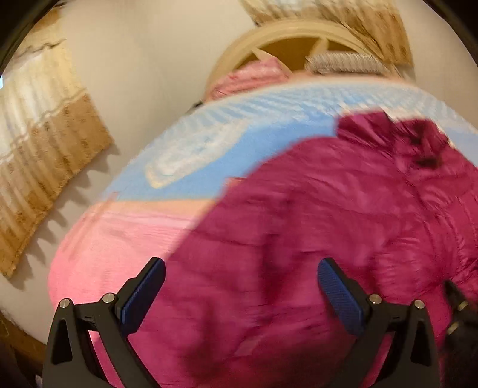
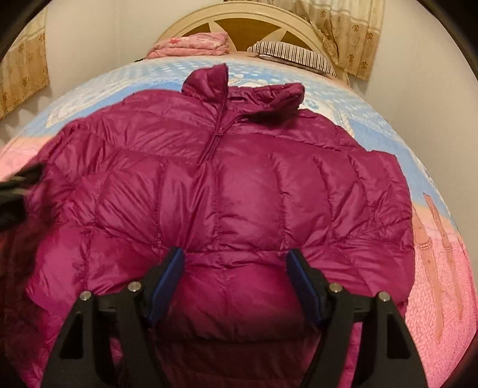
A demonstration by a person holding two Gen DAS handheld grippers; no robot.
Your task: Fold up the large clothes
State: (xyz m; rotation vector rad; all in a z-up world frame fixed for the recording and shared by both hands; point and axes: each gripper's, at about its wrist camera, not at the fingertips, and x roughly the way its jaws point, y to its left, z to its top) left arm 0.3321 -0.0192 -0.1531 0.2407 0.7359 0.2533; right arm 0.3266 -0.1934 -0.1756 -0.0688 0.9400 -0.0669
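- A magenta quilted puffer jacket [image 2: 227, 191] lies spread front-up on the bed, its collar [image 2: 239, 86] at the far end and its hem at the near edge.
- The right gripper [image 2: 235, 262] hovers over the jacket's near middle, fingers [image 2: 167, 277] spread apart, holding nothing.
- The left gripper [image 1: 241, 277] hangs over the jacket's left side, fingers [image 1: 143, 295] wide apart and empty; this view is blurred.
- Under the jacket lies a blue and pink patterned bedspread [image 2: 442, 253].
- At the far end, by the cream headboard [image 2: 239, 21], sit a pink folded quilt [image 2: 194, 44] and a striped pillow [image 2: 292, 55].

Both claws [image 1: 241, 276] [image 2: 236, 262] agape (blue-padded)
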